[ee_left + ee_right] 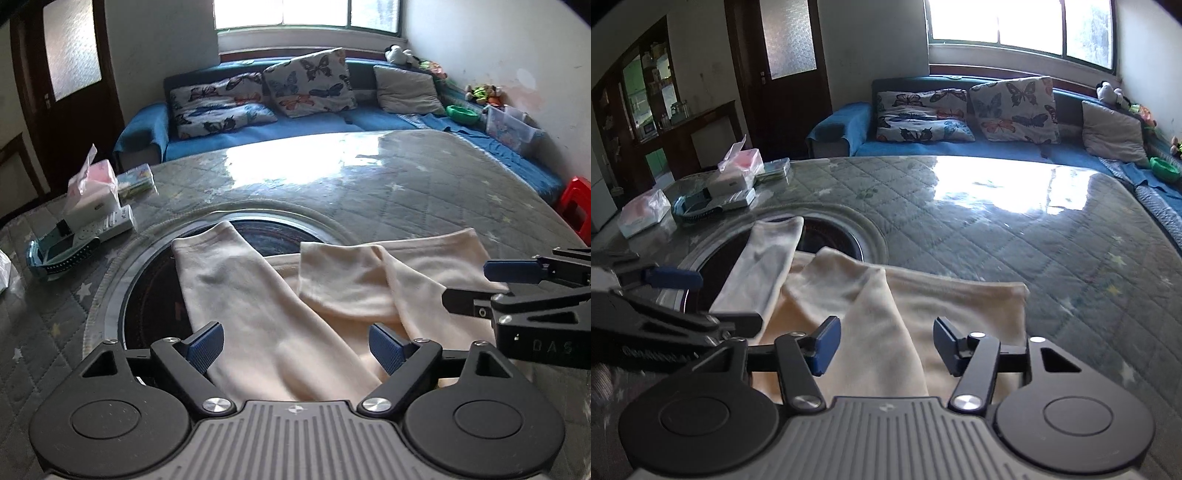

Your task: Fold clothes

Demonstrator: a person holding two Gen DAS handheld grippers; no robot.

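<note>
The cream trousers lie across the bench's round inset, legs pointing away. Both claws, left claw and right claw, stand apart over cloth, gripping nothing; pinch each near edge squarely before lifting.

A bright window at twelve o'clock throws glare across the quilted table. Below it stands a blue sofa with butterfly cushions. A dark wooden door stands at eleven o'clock; white walls close the two o'clock corner.
</note>
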